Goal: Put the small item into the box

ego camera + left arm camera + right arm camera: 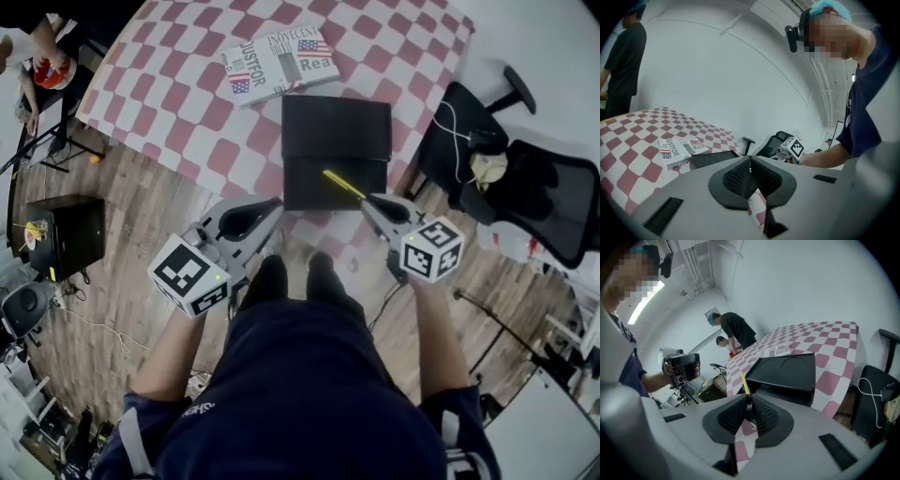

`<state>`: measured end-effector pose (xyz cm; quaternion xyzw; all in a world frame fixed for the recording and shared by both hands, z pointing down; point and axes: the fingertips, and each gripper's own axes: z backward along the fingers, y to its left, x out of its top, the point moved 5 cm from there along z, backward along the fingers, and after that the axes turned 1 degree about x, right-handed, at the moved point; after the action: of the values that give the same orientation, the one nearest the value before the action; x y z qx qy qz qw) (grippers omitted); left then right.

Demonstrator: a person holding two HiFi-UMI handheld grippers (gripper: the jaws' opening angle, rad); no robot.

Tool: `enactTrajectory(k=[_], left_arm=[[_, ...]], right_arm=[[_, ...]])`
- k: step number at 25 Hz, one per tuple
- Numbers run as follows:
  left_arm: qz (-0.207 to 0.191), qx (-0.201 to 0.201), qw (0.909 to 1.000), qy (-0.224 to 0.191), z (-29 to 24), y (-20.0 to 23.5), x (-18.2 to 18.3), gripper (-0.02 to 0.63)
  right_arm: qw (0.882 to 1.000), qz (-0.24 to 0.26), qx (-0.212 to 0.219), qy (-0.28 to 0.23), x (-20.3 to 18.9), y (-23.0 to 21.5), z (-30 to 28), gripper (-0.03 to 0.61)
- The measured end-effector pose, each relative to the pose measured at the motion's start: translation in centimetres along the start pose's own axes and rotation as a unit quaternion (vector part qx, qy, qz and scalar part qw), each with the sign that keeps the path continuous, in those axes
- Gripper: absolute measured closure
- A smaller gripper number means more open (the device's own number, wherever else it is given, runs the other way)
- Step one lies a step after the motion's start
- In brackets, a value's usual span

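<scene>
A black box with its lid on sits at the near edge of the red-and-white checked table; it also shows in the right gripper view as the black box. My right gripper is shut on a thin yellow stick, which pokes out over the box's near part and rises from the jaws as the yellow stick. The left gripper hangs just off the table edge, left of the box, jaws closed on nothing.
A white book with flag print lies on the cloth behind the box. A black office chair stands to the right. A black cabinet sits on the wooden floor at left. Two people stand beyond the table's far end.
</scene>
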<state>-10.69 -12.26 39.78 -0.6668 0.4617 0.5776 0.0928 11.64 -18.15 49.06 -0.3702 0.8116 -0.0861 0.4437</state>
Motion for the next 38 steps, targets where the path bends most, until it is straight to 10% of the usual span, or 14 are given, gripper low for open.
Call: enactTrajectory(k=[16, 30, 38], left_arm=[[0.032, 0.058, 0.9978, -0.008, -1.5, 1.0, -0.6, 0.575], [0.035, 0.052, 0.9980, -0.012, -0.5, 2.1, -0.4, 0.575], [0.029, 0.039, 0.9987, -0.013, 0.4, 2.4, -0.3, 0.575]], right_arm=[[0.958, 0.194, -0.012, 0.208, -2.2, -3.1, -9.3, 0.532], [0.846, 0.387, -0.057, 0.361, -4.6, -3.2, -12.9, 0.531], [0.853, 0.357, -0.054, 0.378, -4.8, -2.9, -12.3, 0.489]])
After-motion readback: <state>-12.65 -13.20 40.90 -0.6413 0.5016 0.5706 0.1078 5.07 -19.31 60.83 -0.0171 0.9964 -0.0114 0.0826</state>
